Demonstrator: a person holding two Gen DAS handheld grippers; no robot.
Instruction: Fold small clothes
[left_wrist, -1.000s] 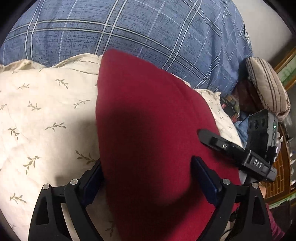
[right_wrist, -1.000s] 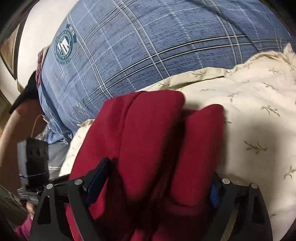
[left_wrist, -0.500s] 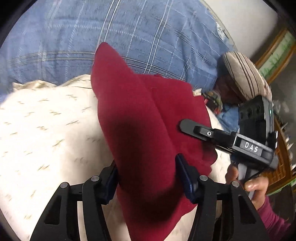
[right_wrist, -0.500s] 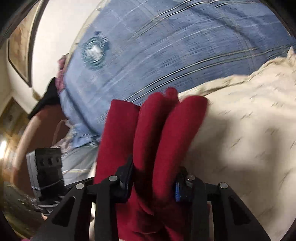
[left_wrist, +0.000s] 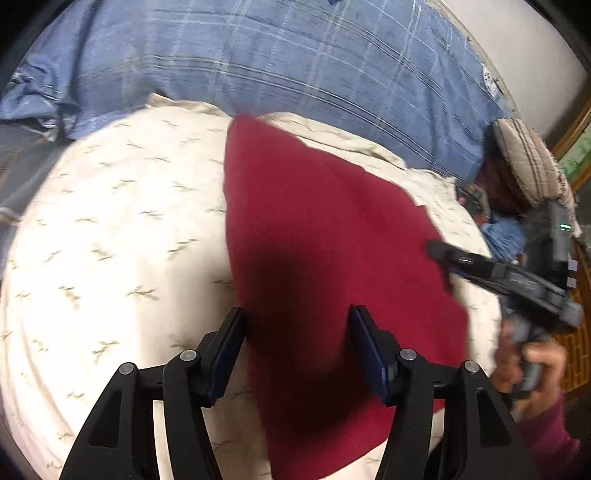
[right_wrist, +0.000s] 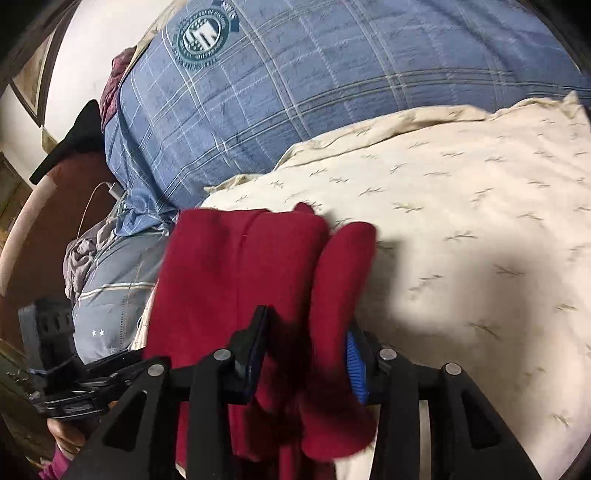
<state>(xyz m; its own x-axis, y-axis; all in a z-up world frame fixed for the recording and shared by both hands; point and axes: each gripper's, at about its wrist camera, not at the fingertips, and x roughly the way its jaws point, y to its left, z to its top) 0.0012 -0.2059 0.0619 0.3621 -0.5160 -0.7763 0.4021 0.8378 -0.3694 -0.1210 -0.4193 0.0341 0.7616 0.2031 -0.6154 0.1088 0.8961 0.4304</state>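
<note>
A dark red garment lies over a cream pillow with a leaf print. My left gripper straddles its near edge with jaws part open, and the cloth runs between the fingers. The right gripper shows at the garment's right edge. In the right wrist view the red garment is bunched into folds, and my right gripper has the folds between its pads, partly closed around them. The left gripper shows at lower left.
A blue plaid pillow lies behind the cream one and also shows in the right wrist view. A striped cushion and a wooden headboard are at the right. Grey-blue bedding and a white cable lie left.
Both grippers closed on the red cloth and lifted it half a second ago. Now both have opened wider, and the garment has dropped back flatter on the cream pillow.
</note>
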